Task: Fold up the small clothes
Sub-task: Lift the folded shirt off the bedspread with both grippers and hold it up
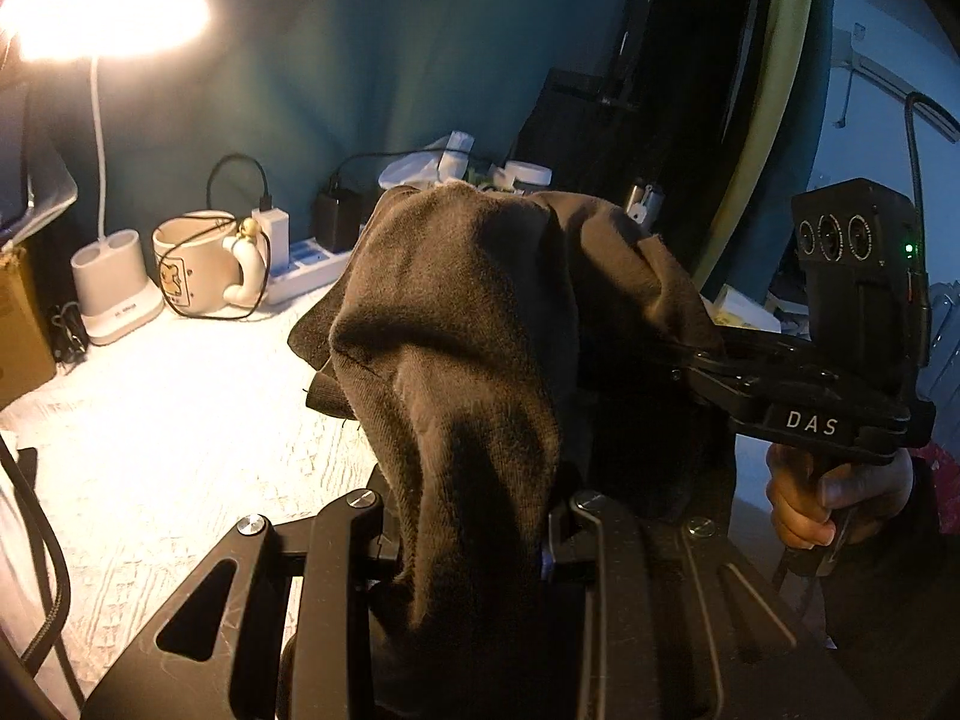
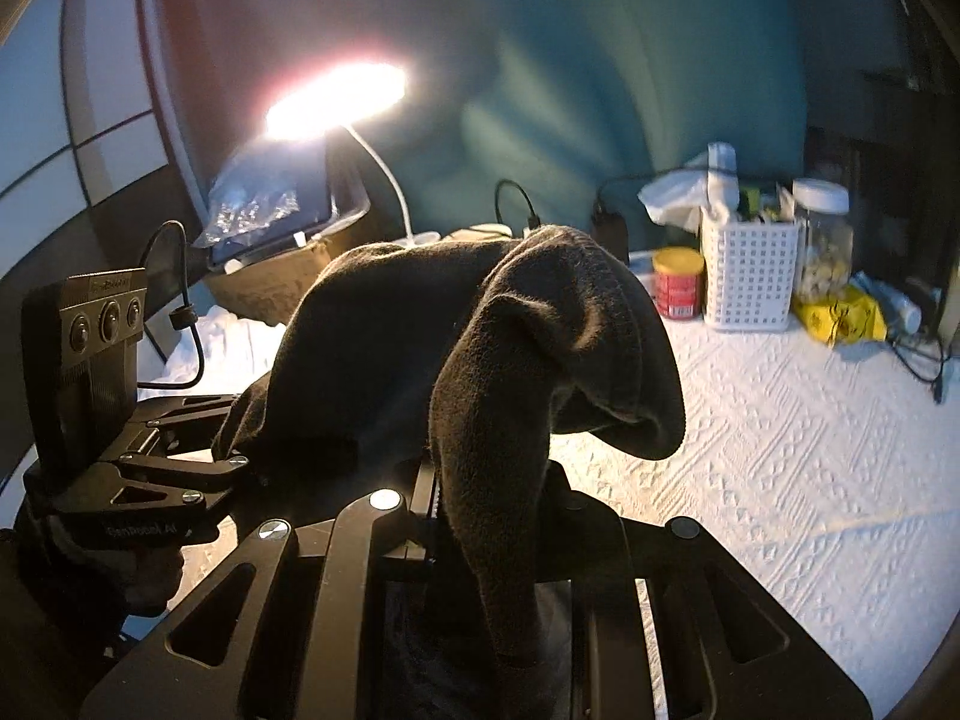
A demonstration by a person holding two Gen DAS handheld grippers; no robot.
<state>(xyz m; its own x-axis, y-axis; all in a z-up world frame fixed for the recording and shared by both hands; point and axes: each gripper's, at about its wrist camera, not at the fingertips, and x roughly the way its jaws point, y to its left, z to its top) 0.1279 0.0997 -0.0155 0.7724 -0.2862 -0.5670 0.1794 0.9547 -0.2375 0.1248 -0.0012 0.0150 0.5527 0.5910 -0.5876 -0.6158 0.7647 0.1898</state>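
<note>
The dark cloth (image 1: 480, 324) hangs in the air between both grippers, lifted off the white textured bedspread (image 1: 180, 420). The left gripper (image 1: 474, 546) is clenched on one end of it, the fabric bunched between its jaws; the right gripper (image 2: 480, 516) is clamped on the other end the same way.

Open bedspread lies to the near right in the right wrist view and to the near left in the left wrist view. Along the far edge the room is crowded: a lamp (image 1: 114, 294), a mug (image 1: 198, 264) and a power strip (image 1: 306, 267) at far left; a red can (image 2: 678, 282), a white basket (image 2: 750, 276), a jar (image 2: 822, 240) and a yellow packet (image 2: 840, 312) at far right.

The cloth blocks the middle of both views, hiding each gripper's fingertips and the bedspread below. The lamp's glare washes out its head. What kind of garment it is cannot be told.

The cloth is dark brown, soft and fuzzy, with a stitched hem, draped in loose folds.
</note>
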